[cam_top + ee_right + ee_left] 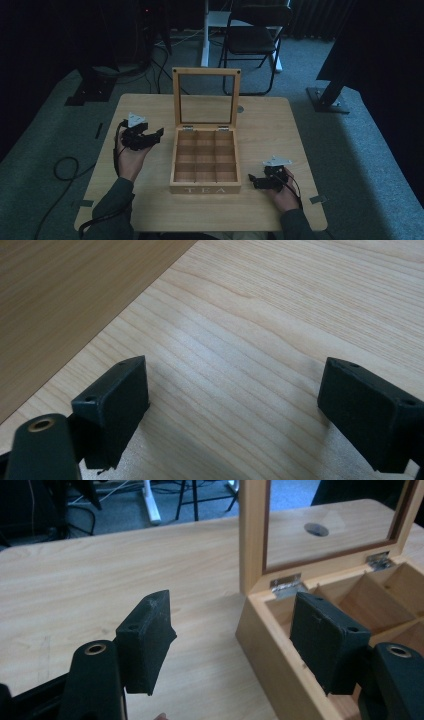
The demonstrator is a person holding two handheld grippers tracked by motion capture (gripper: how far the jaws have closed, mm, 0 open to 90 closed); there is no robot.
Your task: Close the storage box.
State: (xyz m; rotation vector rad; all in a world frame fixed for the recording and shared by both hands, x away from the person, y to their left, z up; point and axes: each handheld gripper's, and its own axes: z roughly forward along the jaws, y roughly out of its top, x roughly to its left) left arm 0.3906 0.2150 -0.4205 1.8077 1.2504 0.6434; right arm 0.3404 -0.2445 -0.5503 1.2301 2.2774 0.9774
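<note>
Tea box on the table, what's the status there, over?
Left hand-held gripper open, nothing held, beside tea box. Right hand-held gripper open, low over the table. Lid upright, compartments look empty. Nothing in the way.

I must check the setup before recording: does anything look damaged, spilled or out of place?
Nothing stands out. The tea box sits square on the table, lid upright, compartments empty. Both the left gripper and right gripper are open, holding nothing.
</note>
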